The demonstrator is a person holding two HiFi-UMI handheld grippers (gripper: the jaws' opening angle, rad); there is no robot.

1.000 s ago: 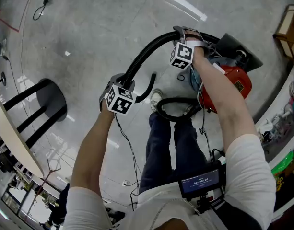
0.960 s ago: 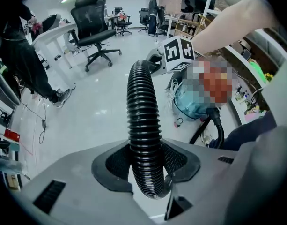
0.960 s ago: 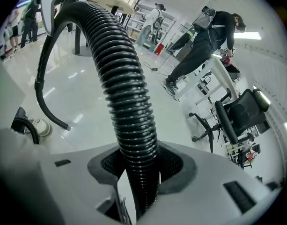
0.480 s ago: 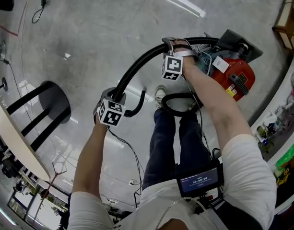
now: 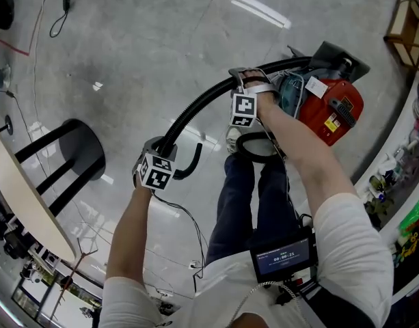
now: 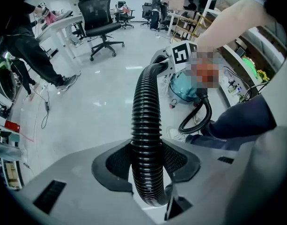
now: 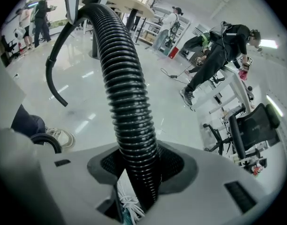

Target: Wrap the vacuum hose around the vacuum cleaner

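- Head view: wrapping is under way; the vacuum hose [image 5: 195, 106] arcs from lower left to the red vacuum cleaner [image 5: 332, 108] at upper right, both arms stretched forward; the next move, I judge, calls for carrying the slack around the body
- Left gripper view: the left gripper [image 6: 145, 177] jaws clamp the ribbed hose
- Right gripper view: the right gripper [image 7: 136, 172] jaws grip the hose too

Glossy grey floor [image 5: 127, 46] beneath me, black stool [image 5: 86, 149] on my left, pale tabletop [image 5: 18, 203] beside it, office chair [image 6: 99, 13] beyond
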